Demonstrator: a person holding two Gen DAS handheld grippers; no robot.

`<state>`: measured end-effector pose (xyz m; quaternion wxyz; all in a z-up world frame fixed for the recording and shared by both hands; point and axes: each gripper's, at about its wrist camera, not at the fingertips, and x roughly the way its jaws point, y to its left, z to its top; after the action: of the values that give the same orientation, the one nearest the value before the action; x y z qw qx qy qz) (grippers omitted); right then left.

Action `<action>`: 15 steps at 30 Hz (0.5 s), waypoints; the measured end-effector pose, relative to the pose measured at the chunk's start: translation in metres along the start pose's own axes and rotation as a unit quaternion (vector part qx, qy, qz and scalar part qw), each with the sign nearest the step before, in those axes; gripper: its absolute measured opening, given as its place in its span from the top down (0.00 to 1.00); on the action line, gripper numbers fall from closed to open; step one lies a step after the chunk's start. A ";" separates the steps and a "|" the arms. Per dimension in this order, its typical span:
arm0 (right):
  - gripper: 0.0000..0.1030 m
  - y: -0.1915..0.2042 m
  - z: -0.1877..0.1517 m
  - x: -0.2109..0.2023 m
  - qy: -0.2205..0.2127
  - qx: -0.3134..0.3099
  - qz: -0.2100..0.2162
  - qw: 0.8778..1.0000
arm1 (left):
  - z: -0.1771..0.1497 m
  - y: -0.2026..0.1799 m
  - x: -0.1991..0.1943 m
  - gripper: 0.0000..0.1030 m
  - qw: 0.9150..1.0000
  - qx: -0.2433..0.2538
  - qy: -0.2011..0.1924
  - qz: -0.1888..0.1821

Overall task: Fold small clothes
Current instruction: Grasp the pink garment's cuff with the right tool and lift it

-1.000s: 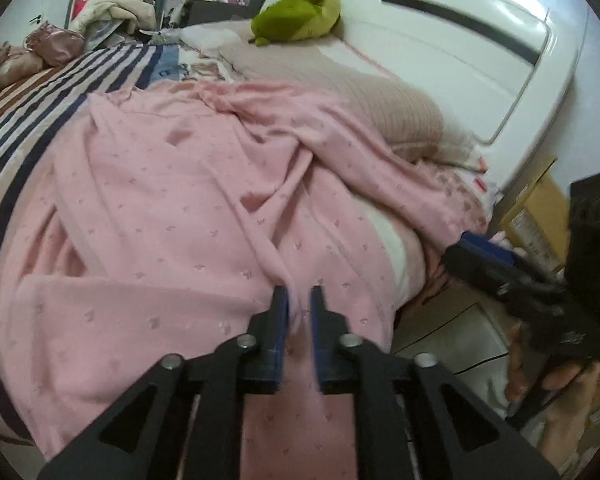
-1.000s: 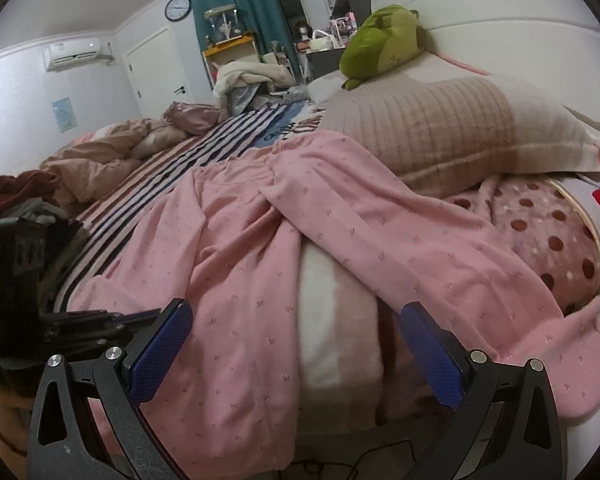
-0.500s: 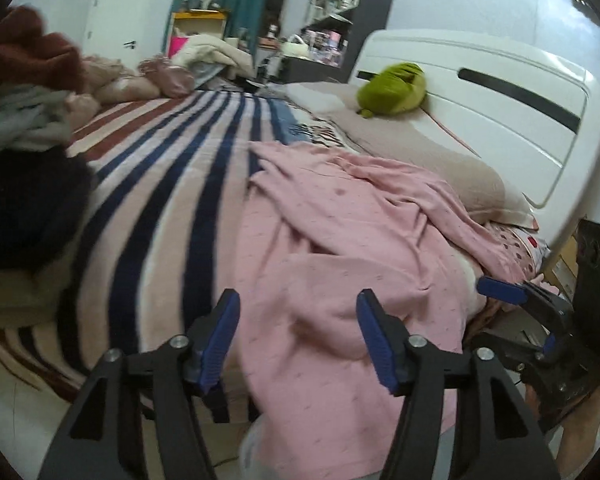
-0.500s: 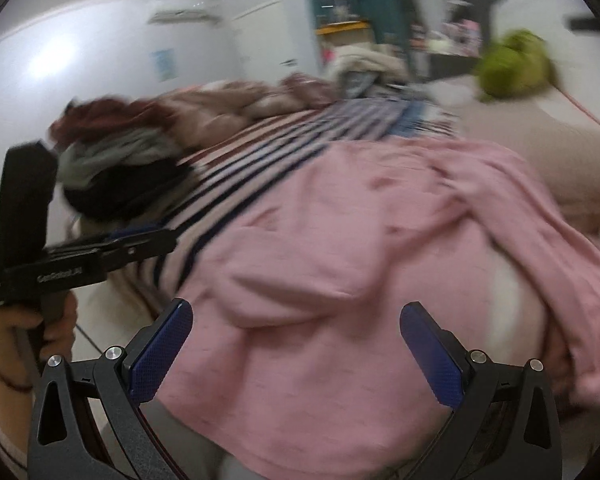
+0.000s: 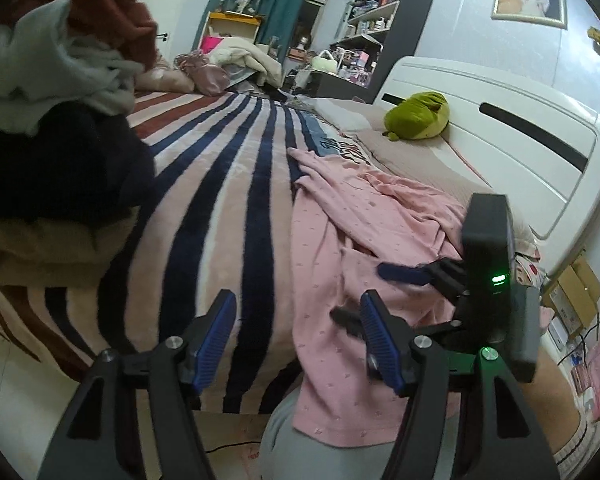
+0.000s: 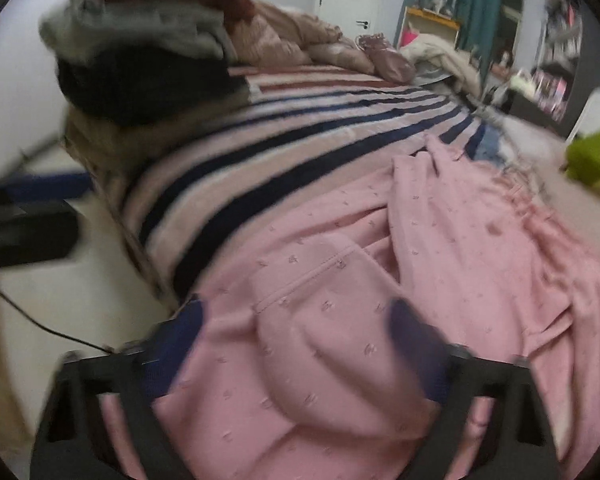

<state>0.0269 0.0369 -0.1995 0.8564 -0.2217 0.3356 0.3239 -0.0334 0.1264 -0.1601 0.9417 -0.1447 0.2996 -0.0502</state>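
A pink dotted garment (image 5: 352, 240) lies crumpled on the striped bedspread (image 5: 220, 184), its near end hanging over the bed edge. My left gripper (image 5: 296, 336) is open and empty, above the bed edge at the garment's left side. My right gripper (image 6: 296, 344) is open, its fingers straddling a raised fold of the pink garment (image 6: 340, 312) near a stitched hem; the view is blurred. The right gripper also shows in the left wrist view (image 5: 376, 292), over the garment.
A pile of dark, grey and red clothes (image 5: 48, 92) sits on the bed's left. A green plush toy (image 5: 418, 116) lies on the pillows by the white headboard (image 5: 500, 128). Cardboard boxes (image 5: 576, 292) stand on the floor at right.
My left gripper opened, let go of the pink fabric, and swung left toward the bed edge. My right gripper moved left and down over the garment's near end.
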 end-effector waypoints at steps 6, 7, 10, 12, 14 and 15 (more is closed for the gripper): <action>0.94 -0.018 -0.006 -0.020 -0.027 0.044 -0.016 0.999 | -0.003 0.017 -0.005 0.41 1.000 -0.013 -0.006 0.005; 0.94 -0.025 -0.010 -0.031 -0.039 0.057 -0.022 0.997 | -0.004 0.018 -0.005 0.41 1.000 -0.015 -0.006 0.004; 0.95 -0.047 -0.026 -0.058 -0.061 0.097 -0.031 0.993 | -0.007 0.020 -0.003 0.41 1.000 -0.015 -0.002 0.004; 0.95 -0.058 -0.036 -0.071 -0.067 0.117 -0.033 0.990 | -0.008 0.019 -0.001 0.41 1.000 -0.015 0.003 0.004; 0.95 -0.071 -0.052 -0.084 -0.066 0.143 -0.028 0.987 | -0.010 0.015 0.004 0.41 1.000 -0.014 0.011 0.003; 0.95 -0.075 -0.060 -0.090 -0.065 0.154 -0.027 0.986 | -0.011 0.013 0.007 0.41 1.000 -0.014 0.016 0.003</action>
<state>0.0032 -0.0875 -0.1637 0.9089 -0.0745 0.3186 0.2588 -0.0339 0.1351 -0.1764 0.9348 -0.1565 0.3156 -0.0456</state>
